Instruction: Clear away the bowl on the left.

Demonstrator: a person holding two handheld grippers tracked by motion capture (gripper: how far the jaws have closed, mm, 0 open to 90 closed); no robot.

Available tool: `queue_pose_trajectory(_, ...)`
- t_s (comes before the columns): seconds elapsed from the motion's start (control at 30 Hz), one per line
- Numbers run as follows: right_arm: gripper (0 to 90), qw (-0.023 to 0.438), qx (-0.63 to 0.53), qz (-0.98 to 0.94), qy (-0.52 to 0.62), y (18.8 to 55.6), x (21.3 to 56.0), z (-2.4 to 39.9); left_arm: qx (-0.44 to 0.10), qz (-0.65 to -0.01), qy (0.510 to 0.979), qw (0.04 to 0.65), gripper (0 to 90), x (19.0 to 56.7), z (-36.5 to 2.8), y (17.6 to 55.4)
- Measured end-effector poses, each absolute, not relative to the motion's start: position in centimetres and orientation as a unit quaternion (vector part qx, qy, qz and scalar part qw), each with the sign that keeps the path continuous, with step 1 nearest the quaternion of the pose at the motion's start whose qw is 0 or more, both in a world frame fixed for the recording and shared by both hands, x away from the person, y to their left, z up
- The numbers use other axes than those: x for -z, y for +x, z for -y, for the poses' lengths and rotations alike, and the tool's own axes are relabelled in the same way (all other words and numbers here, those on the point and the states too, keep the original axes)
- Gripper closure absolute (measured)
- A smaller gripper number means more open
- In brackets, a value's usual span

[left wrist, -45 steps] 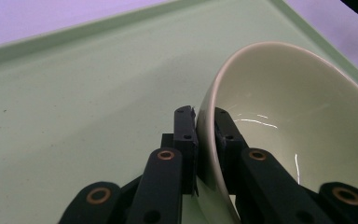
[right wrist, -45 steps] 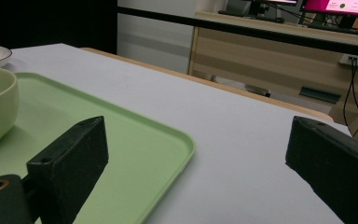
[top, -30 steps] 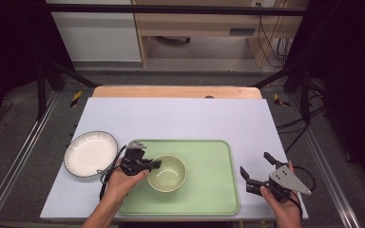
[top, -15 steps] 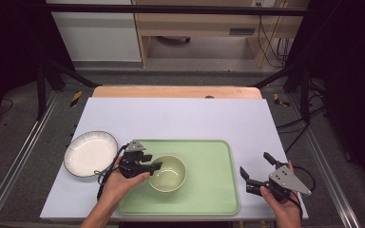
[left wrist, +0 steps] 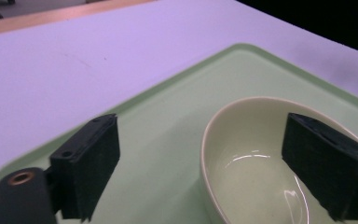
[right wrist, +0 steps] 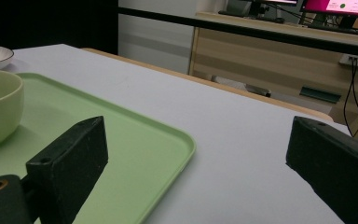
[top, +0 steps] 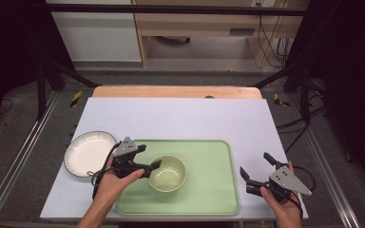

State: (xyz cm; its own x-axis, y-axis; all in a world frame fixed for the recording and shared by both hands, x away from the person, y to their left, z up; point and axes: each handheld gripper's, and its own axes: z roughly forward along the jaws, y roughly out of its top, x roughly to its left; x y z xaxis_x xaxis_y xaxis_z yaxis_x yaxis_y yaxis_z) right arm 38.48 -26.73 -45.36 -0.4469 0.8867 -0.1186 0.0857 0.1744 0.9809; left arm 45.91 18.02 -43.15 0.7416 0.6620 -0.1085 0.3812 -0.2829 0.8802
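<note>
Left tool (top: 148, 159) jaws just opened off bowl (top: 167, 173) rim, now released, straddling rim without pressing. Bowl upright on green tray (top: 214, 190), apparently set down there. Right tool (top: 259, 171) released, idle on worktop (top: 195, 118) beside tray.

Table (top: 180, 118) with tray (top: 209, 190), plate (top: 88, 153)

Left tool (top: 148, 158) just opened, right tool (top: 257, 166) open
</note>
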Motion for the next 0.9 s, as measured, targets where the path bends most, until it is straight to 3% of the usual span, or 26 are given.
queue_pose_trajectory(0.17,5.6,0.379,-0.529,-0.666,0.365,38.5,45.4,26.7,-0.163,-0.326,0.774,0.517,5.7,42.8,-18.6,45.6)
queue_pose_trajectory(0.47,5.6,0.379,-0.528,-0.666,0.366,38.4,45.4,26.7,-0.194,-0.293,0.756,0.553,5.8,42.2,-20.2,44.6)
queue_pose_trajectory(0.9,4.9,0.382,-0.529,-0.663,0.368,38.2,45.3,26.9,-0.192,-0.294,0.738,0.577,5.7,41.9,-22.1,44.3)
